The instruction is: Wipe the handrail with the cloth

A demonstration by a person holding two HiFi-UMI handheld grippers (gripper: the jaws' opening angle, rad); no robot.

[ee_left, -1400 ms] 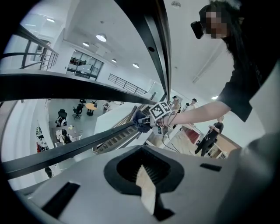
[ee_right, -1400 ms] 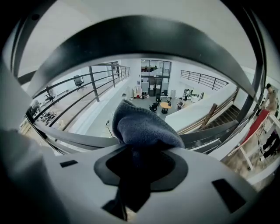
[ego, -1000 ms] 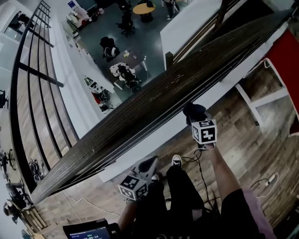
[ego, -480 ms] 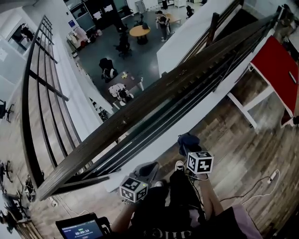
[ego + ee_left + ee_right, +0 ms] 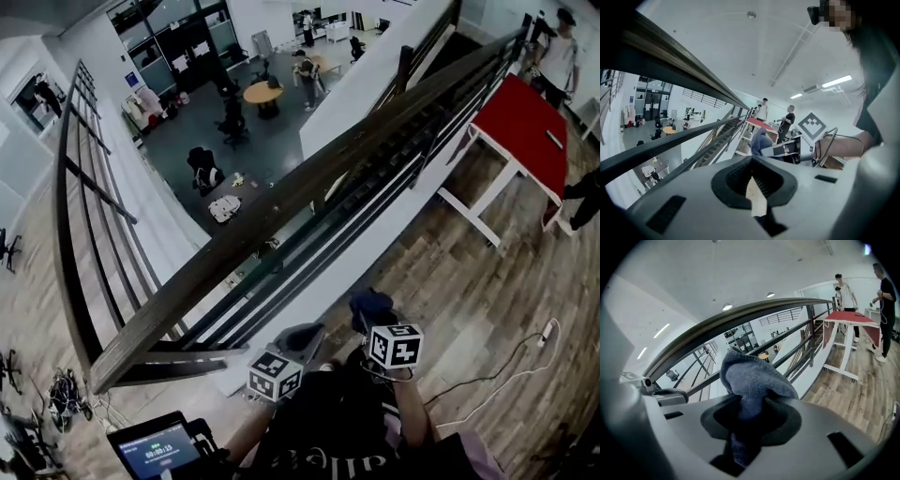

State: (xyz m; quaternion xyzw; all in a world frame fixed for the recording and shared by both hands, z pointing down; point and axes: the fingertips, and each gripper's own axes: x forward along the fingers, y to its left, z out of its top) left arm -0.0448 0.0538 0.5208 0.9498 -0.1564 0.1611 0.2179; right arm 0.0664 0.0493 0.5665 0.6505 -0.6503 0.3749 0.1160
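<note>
The wooden handrail (image 5: 309,192) runs diagonally from lower left to upper right in the head view, above dark metal bars. Both grippers hang below it, close to my body and clear of the rail. My right gripper (image 5: 367,309) is shut on the blue-grey cloth (image 5: 752,378), whose bunched end sticks out past the jaws; the handrail (image 5: 740,315) arcs above it. My left gripper (image 5: 302,336) is shut with nothing in it; its jaws meet at the tips. From the left gripper view the handrail (image 5: 679,63) passes overhead and the cloth (image 5: 760,140) shows beyond.
A red table (image 5: 525,117) on white legs stands on the wood floor at the right, with people near it (image 5: 885,301). A cable (image 5: 506,366) lies on the floor. Past the rail is a drop to a lower floor with round tables (image 5: 261,92). A screen (image 5: 159,452) sits lower left.
The right gripper with the cloth has dropped away from the handrail and drawn back toward my body. The head view has lifted, showing more of the hall below.
</note>
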